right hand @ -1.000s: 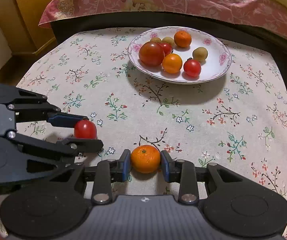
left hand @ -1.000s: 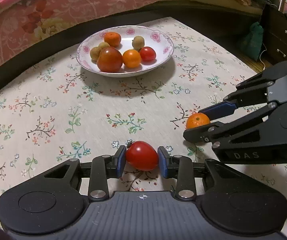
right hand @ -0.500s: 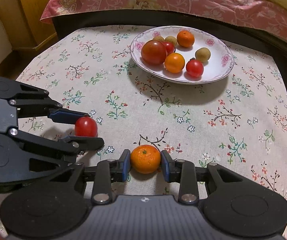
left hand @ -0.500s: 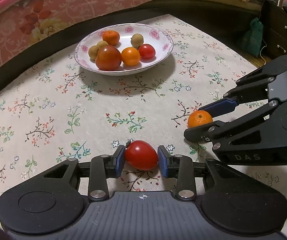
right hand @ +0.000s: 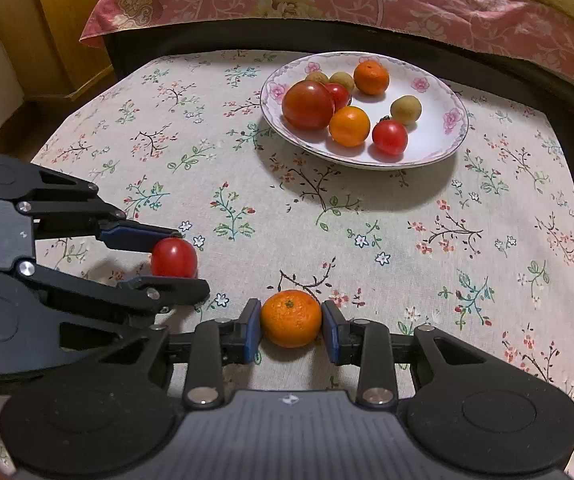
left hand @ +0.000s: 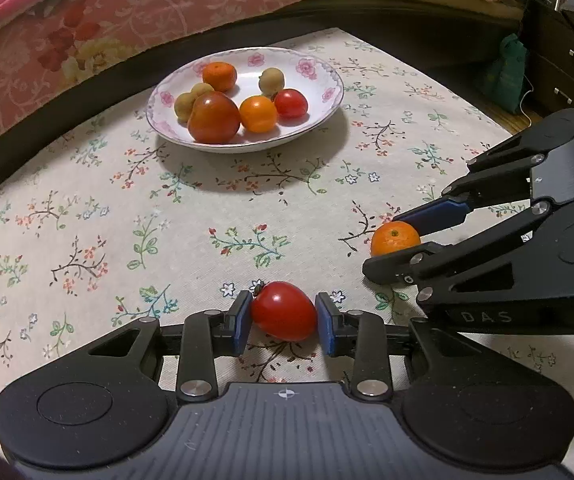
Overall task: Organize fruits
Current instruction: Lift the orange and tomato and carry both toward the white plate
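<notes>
My left gripper [left hand: 284, 317] is shut on a small red tomato [left hand: 285, 311], held just above the flowered tablecloth. From the right wrist view the same tomato [right hand: 174, 258] shows between the left gripper's blue pads. My right gripper [right hand: 291, 325] is shut on a small orange mandarin [right hand: 291, 318], which the left wrist view shows at the right as the mandarin [left hand: 394, 238]. A white flower-rimmed plate [left hand: 319, 80] at the table's far side holds several fruits: a large tomato [left hand: 213, 117], an orange one, a cherry tomato, a mandarin and pale longans. The plate [right hand: 439, 92] lies ahead and right of the right gripper.
A bed with a pink floral cover [left hand: 147, 4] runs along the table's far edge. A wooden cabinet [right hand: 55, 16] stands at the far left, and dark furniture with a green bag [left hand: 505, 74] at the far right. Bare tablecloth [right hand: 407, 232] lies between grippers and plate.
Both grippers keep their fruit and have drifted slightly; the plate sits a little higher and further left in the left wrist view, and a little further right in the right wrist view.
</notes>
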The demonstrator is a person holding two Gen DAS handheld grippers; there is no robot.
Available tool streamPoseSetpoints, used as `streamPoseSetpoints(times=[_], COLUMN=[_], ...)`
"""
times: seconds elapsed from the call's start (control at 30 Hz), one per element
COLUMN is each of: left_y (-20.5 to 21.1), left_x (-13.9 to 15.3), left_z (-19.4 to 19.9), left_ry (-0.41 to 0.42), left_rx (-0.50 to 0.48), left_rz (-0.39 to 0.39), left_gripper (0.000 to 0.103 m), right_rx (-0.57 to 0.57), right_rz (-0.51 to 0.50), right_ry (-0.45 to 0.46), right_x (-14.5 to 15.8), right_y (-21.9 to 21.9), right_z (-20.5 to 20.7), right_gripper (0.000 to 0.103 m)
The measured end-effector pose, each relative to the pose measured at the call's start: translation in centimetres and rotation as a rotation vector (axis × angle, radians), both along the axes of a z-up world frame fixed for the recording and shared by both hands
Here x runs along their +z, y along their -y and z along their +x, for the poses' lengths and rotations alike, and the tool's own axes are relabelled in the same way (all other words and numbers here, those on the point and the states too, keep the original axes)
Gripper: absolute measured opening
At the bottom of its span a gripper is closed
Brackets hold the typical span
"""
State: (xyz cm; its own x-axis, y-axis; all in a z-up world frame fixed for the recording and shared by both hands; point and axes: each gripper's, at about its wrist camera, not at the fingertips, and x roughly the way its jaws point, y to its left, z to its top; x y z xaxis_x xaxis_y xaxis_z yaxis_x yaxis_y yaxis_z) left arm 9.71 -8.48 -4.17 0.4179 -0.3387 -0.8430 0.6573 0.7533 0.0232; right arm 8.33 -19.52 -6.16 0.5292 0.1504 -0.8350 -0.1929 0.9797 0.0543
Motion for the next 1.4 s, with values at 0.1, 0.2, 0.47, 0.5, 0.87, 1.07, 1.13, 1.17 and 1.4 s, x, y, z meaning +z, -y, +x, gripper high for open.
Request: streamPoseSetpoints(times=[0.1,0.2,0.47,0.5,0.87,1.07,1.13,1.17,1.4], left_y=[0.0,-0.1,-0.1,-0.1,-0.4,-0.3,-0.3,-0.3,-0.4], left_x=[0.1,0.3,0.5,0.5,0.8,0.5,0.5,0.6,1.4], left_z=[0.0,0.0,0.0,0.0,0.5,0.6,0.7,0.7,1.3], left_ry=[0.003,0.007,0.011,0.012,0.014,0.005,0.006,0.008,0.034], left_rx=[-0.002,-0.002,-0.001,-0.001,0.019,0.022,0.022,0.022,0.038], left_rz=[-0.002,-0.003,-0.003,-0.003,-0.01,-0.006,-0.006,-0.007,-0.015], left_gripper=[0.042,0.042,0.042,0.042,0.042,0.042,0.042,0.042,0.042], right_rx=[-0.003,-0.004,-0.009,-0.01,-0.026,-0.029,-0.029,-0.03,-0.039], right_rz=[0.0,-0.002,-0.004,-0.004,0.001,0.004,0.003,0.003,-0.003], right_ry=[0.0,0.002,0.008,0.009,0.015,0.021,0.021,0.021,0.038], right_x=[0.0,0.1,0.2,0.2,0.2,0.3,0.3,0.3,0.7], right_y=[0.0,0.0,0.1,0.1,0.5,0.6,0.6,0.6,0.6], right_z=[0.0,0.0,-0.1,-0.1,-0.1,-0.1,0.0,-0.1,0.4], right_gripper=[0.032,0.032,0.032,0.032,0.032,0.032,0.032,0.032,0.032])
